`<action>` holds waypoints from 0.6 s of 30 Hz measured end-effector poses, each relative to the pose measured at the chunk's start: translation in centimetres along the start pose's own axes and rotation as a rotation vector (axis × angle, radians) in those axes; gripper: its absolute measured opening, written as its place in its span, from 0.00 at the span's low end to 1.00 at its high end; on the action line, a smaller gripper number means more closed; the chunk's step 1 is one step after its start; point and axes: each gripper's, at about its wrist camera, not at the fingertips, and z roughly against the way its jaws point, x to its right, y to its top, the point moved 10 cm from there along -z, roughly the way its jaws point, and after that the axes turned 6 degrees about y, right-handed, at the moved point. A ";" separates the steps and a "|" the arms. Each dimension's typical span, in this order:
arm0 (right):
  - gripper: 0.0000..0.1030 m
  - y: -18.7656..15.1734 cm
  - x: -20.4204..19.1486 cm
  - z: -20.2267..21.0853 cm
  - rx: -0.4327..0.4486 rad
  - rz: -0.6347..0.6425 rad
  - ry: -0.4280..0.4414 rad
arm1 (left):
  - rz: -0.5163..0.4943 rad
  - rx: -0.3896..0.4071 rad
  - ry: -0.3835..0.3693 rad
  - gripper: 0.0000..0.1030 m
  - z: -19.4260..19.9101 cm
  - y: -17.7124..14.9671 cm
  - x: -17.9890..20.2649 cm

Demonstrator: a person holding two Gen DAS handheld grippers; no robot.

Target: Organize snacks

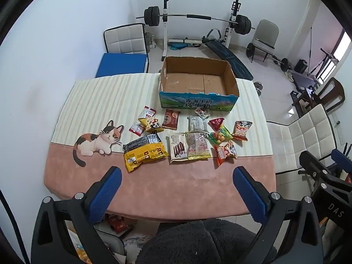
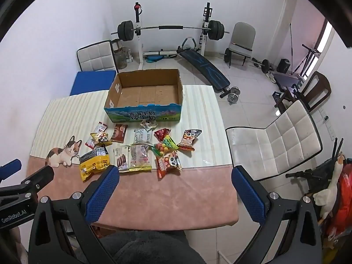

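Observation:
Several snack packets lie on the table in front of an empty open cardboard box. Among them are a yellow-black bag, a white Franzzi biscuit pack, a clear pink-yellow pack, and a red panda pack. My left gripper is open and empty above the table's near edge. My right gripper is open and empty, also near the front edge.
The table has a pink and striped cloth with a cat picture. A white chair stands at the right, a blue-seated chair behind. Weight bench and barbell stand at the back of the room.

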 end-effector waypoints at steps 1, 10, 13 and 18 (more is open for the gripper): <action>1.00 0.0 0.0 0.0 0.002 0.001 0.000 | 0.002 0.000 -0.003 1.00 -0.1 0.1 -0.3; 1.00 0.3 -0.1 0.5 0.015 0.013 -0.001 | -0.005 0.024 -0.012 1.00 -0.4 0.2 -1.3; 1.00 0.4 -0.1 0.6 0.017 0.015 -0.002 | -0.007 0.028 -0.012 1.00 -0.4 0.2 -1.2; 1.00 0.5 -0.2 0.7 0.024 0.017 -0.003 | -0.006 0.031 -0.013 1.00 -0.4 0.3 -1.2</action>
